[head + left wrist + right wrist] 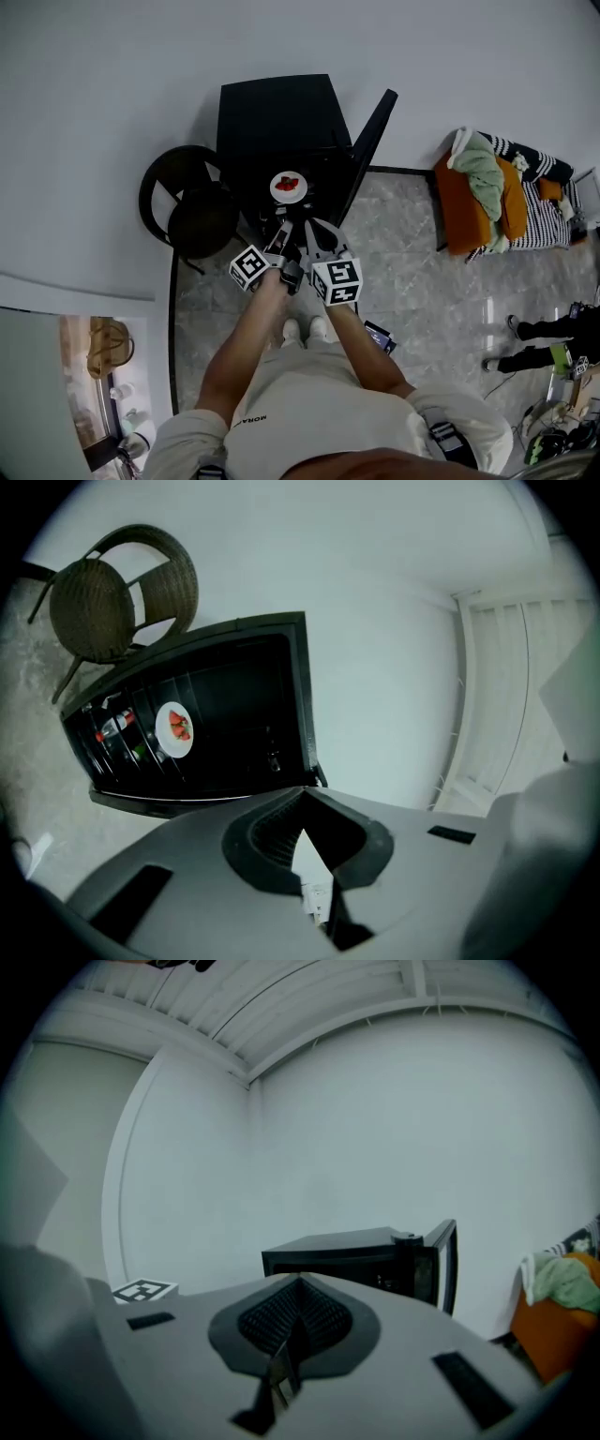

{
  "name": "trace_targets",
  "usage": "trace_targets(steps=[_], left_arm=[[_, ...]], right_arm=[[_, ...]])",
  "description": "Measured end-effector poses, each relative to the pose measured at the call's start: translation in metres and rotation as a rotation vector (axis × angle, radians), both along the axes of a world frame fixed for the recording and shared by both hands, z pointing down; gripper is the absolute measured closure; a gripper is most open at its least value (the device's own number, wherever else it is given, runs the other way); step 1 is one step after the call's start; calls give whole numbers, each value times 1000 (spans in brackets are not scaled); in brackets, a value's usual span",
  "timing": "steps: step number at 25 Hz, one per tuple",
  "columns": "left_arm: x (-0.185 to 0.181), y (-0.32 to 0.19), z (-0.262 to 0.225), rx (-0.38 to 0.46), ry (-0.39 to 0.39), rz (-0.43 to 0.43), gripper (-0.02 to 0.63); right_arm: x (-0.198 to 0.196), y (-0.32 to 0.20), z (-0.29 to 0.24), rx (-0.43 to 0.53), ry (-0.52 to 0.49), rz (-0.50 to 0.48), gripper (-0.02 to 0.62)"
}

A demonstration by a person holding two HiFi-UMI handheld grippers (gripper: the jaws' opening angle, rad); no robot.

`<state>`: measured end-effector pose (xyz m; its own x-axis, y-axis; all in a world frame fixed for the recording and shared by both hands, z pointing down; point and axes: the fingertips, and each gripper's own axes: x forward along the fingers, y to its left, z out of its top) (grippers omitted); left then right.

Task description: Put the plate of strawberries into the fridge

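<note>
The left tongs (279, 234) and the right tongs (316, 236) are closed and empty, side by side. At twelve o'clock, just beyond them, the plate of strawberries (289, 187) sits on a shelf inside the fridge (272, 108). At one o'clock the door (372, 141) stands open. A hard shove from closed tips could skid off it or slam it, jolting the plate.

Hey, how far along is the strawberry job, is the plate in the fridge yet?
Done: the plate of strawberries sits on a shelf inside the black fridge. In hand: nothing; the left tool and right tool are both shut and empty, in front of the fridge. Left: the fridge door stands open, so closing it probably remains.
</note>
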<state>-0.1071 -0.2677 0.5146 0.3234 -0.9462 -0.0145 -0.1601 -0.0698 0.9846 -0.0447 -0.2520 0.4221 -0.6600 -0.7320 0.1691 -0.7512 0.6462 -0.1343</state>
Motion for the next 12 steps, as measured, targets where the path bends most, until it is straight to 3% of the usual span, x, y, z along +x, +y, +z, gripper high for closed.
trace_targets(steps=[12], left_arm=[[5,17,-93,183,-334,24,604]], right_arm=[[2,8,-33,14,-23,-3,581]])
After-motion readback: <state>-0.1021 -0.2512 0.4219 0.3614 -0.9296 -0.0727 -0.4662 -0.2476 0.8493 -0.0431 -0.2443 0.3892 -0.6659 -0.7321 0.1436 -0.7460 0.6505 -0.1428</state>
